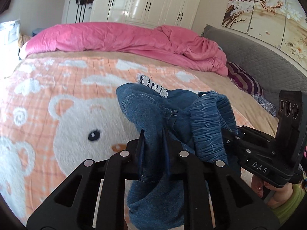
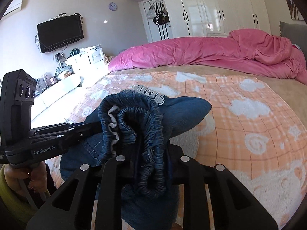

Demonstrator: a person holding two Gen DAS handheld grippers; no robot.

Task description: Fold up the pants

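At lower centre, the left gripper clamps the pants. The right gripper pinches their waistband, probably lifting them above the bed for spreading.

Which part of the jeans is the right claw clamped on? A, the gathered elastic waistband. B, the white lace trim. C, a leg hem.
A: the right claw pinches the ruched waistband of the jeans; the lace lies free beyond it.

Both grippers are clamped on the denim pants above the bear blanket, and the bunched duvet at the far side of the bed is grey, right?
Not quite: the duvet is pink, as the right wrist view shows. The rest holds: left gripper and right gripper both clamp the denim pants over the bear blanket.
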